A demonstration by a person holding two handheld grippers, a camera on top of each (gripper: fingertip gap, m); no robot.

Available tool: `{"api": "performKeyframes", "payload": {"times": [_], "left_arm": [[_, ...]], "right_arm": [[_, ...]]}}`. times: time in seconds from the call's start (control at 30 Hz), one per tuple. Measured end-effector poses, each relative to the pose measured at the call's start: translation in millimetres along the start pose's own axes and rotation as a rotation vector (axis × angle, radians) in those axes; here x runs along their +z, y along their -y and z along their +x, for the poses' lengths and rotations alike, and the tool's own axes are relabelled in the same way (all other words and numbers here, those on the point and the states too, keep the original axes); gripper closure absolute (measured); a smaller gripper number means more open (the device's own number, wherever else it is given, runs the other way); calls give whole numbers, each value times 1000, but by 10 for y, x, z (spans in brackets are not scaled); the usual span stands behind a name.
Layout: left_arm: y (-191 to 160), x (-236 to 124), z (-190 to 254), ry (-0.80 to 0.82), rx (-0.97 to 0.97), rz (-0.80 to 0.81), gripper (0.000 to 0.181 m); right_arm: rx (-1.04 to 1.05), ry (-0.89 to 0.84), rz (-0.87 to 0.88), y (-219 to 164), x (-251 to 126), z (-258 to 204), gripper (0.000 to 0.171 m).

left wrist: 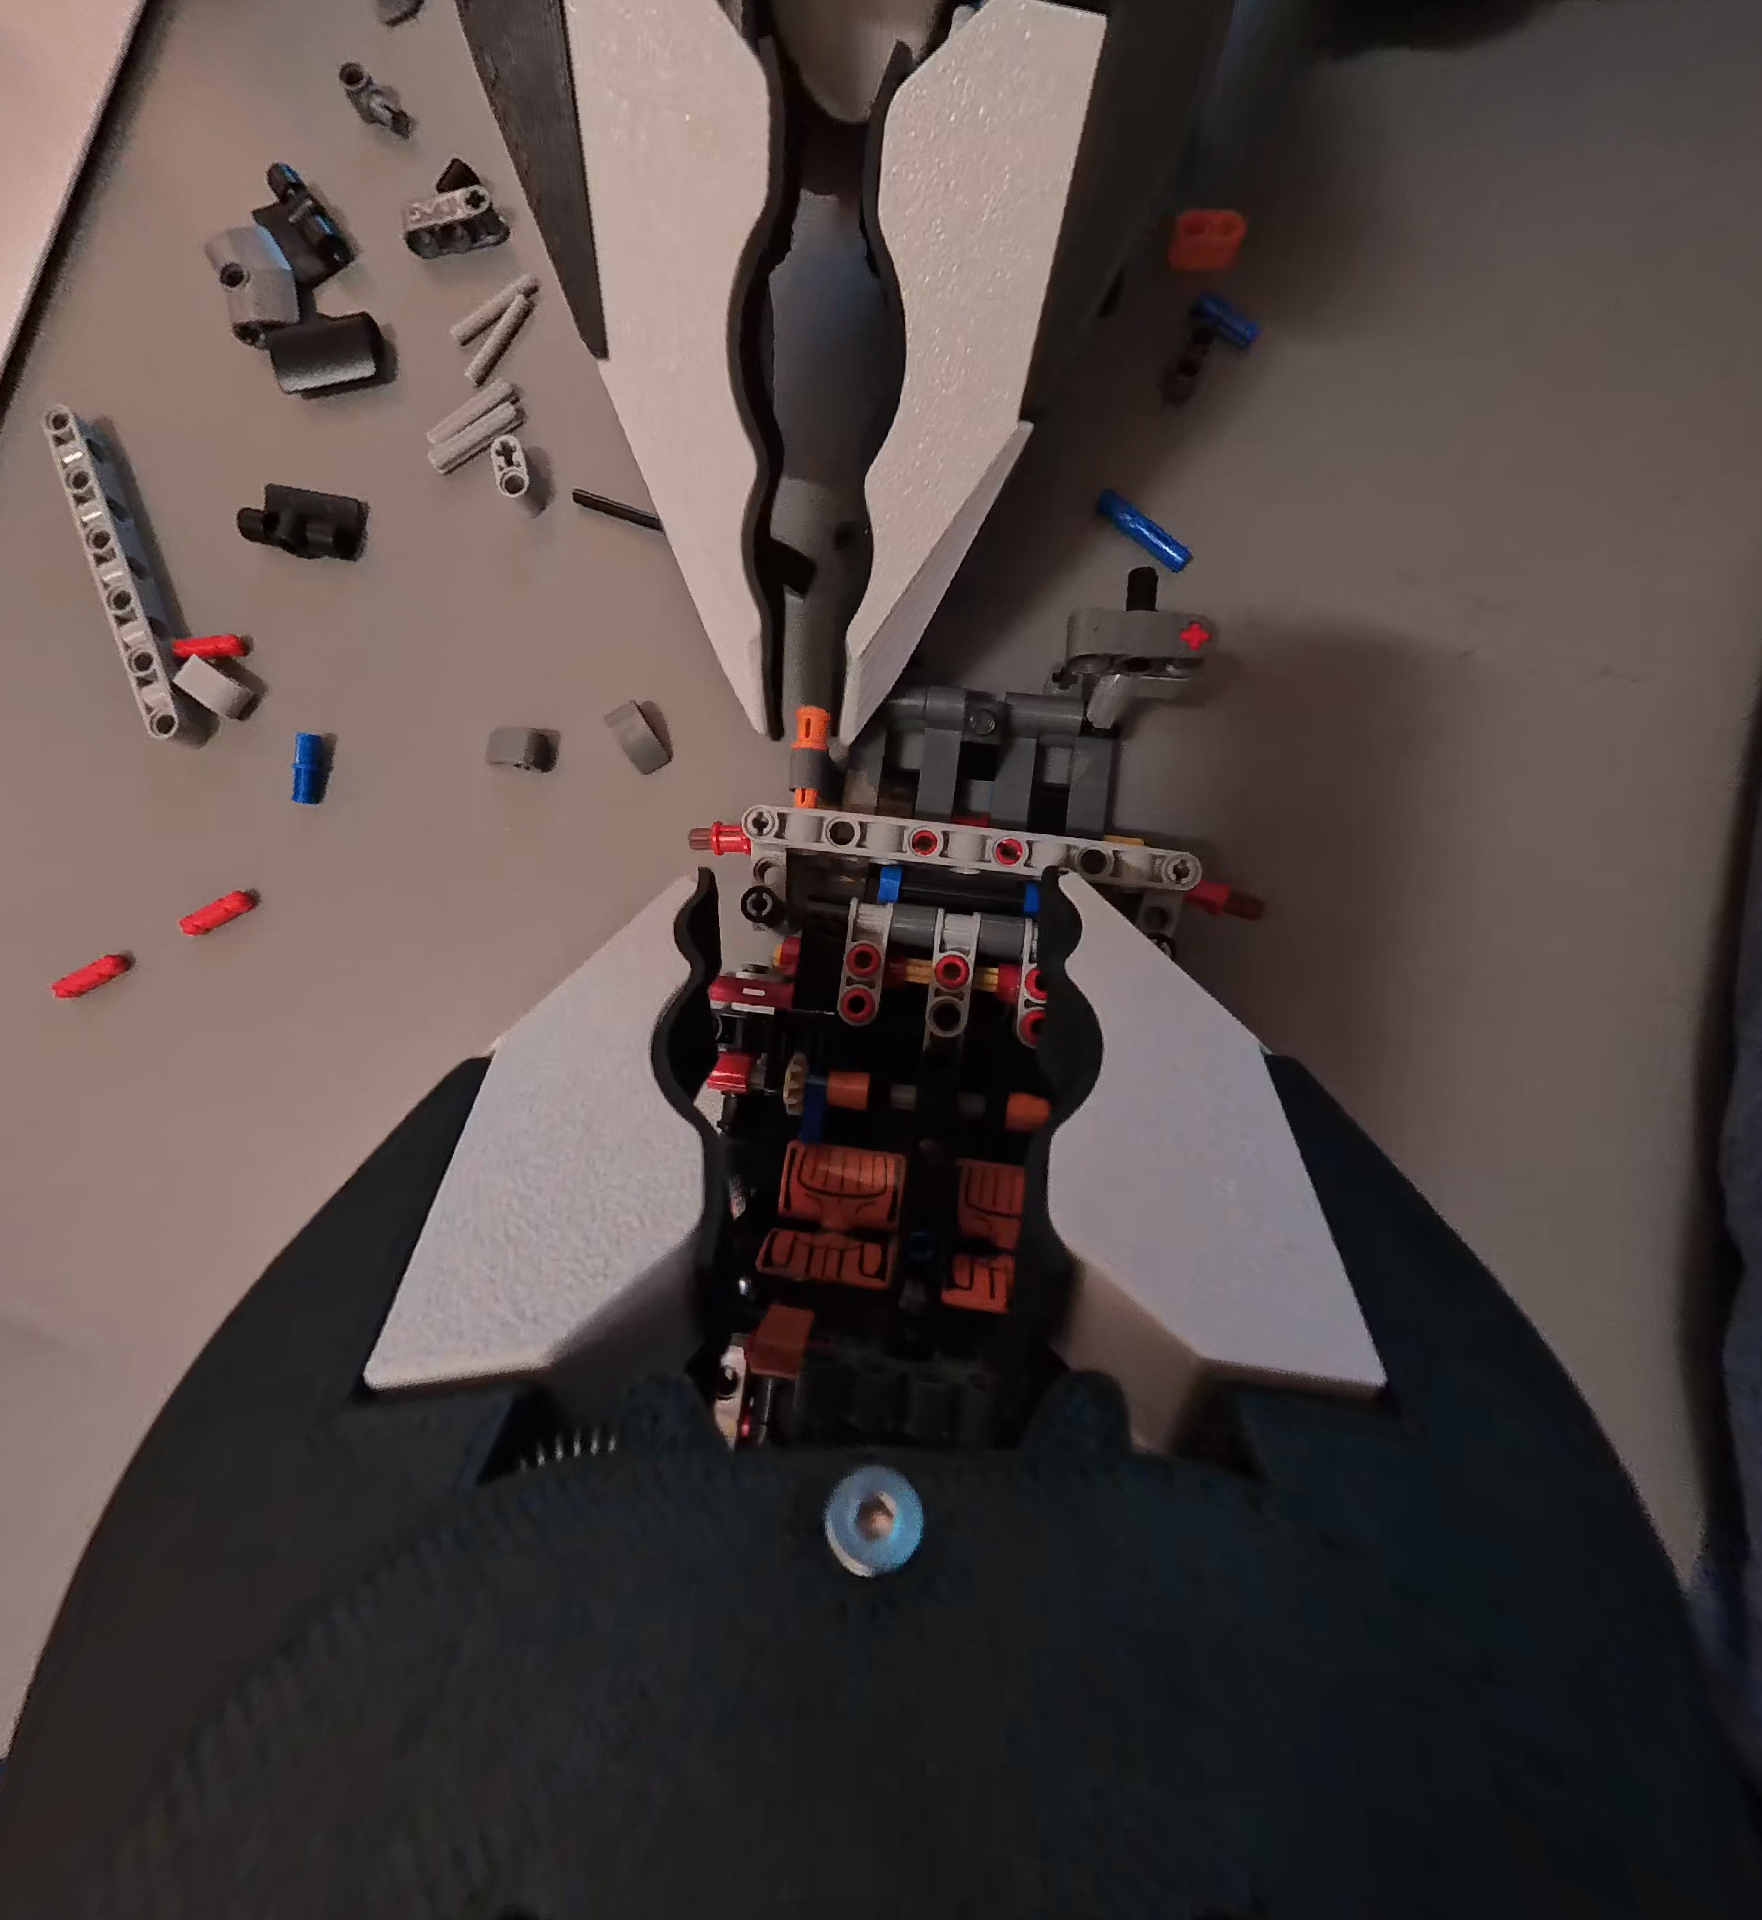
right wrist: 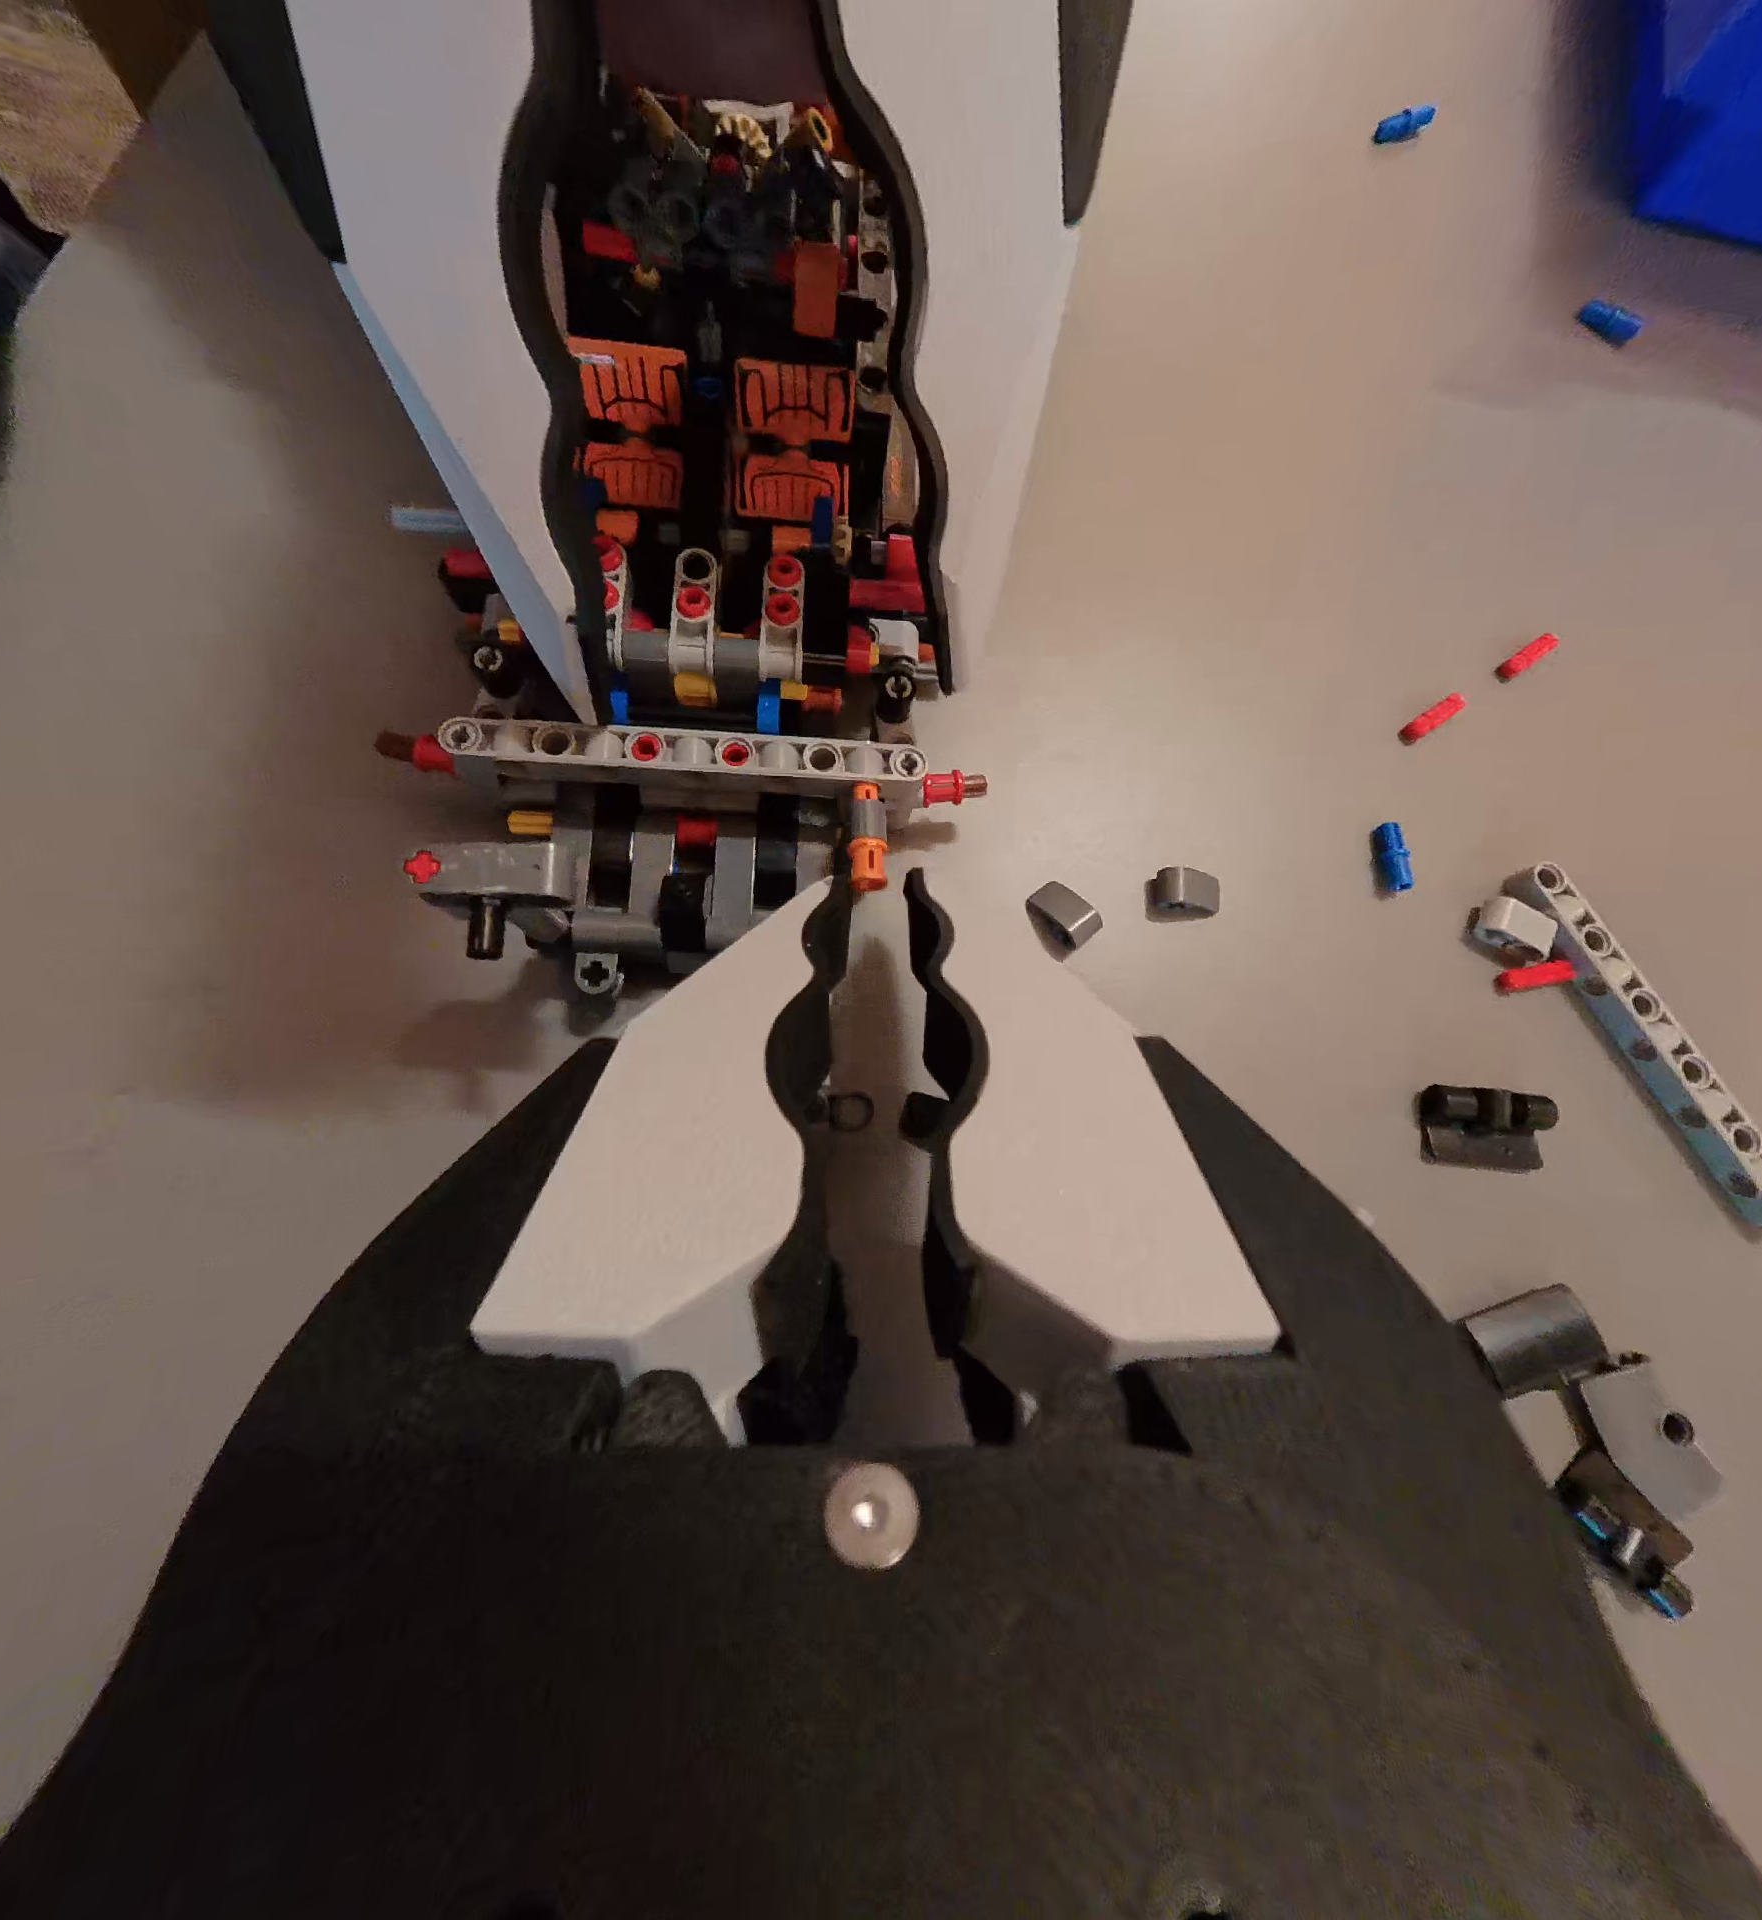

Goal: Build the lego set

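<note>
Black-and-grey lego model point(left wrist: 918, 1039), orange seats, clamped in left tool point(left wrist: 882, 914); right tool point(right wrist: 872, 883) pinches its orange pin point(right wrist: 864, 836).

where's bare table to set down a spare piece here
Bare table lies on the model's side away from the long grey beam, and between the two red pins and the blue bin. It is crowded around the beam and black connector.

orange pin point(right wrist: 865, 837), red axles point(right wrist: 1431, 719), blue pins point(right wrist: 1391, 856)
</note>
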State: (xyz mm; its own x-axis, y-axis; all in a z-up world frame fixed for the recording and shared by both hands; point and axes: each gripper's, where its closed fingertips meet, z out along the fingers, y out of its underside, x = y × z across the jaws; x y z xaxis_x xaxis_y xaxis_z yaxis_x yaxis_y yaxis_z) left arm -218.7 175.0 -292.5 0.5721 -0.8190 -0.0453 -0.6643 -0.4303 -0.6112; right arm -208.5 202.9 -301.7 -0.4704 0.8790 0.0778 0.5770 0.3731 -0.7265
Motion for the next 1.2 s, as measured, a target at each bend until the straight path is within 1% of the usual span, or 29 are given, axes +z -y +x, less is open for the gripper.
{"api": "performKeyframes", "payload": {"times": [0.1, 0.33, 0.43, 0.5, 0.8, 0.93, 1.03, 1.1, 1.2], "left_arm": [[-14, -22, 7, 16, 0, -12, 119], [-78, -126, 124, -1, -51, -35, 114], [-83, -123, 126, 13, -57, -31, 113], [-84, -116, 119, 18, -54, -34, 112], [-95, -52, 134, -33, -63, -38, 107], [-92, -2, 190, -79, -84, -21, 113], [-100, 14, 192, -87, -89, -17, 112], [-171, 68, 185, -62, -52, -58, 108], [-189, 103, 210, -73, -44, -80, 108]], "right_arm": [[9, -1, 1, -5, -34, 15, 162], [25, 23, 1, 66, 61, -64, 152], [17, 26, -14, 72, 111, -102, 154], [10, 32, -9, 79, 121, -126, 165], [-88, -38, -40, 98, 115, -105, 166], [-137, -74, -55, 115, 126, -90, 166], [-152, -88, -50, 112, 130, -79, 166], [-164, -97, -53, 100, 153, -65, 166], [-198, -107, -44, 114, 159, -70, 166]]}}
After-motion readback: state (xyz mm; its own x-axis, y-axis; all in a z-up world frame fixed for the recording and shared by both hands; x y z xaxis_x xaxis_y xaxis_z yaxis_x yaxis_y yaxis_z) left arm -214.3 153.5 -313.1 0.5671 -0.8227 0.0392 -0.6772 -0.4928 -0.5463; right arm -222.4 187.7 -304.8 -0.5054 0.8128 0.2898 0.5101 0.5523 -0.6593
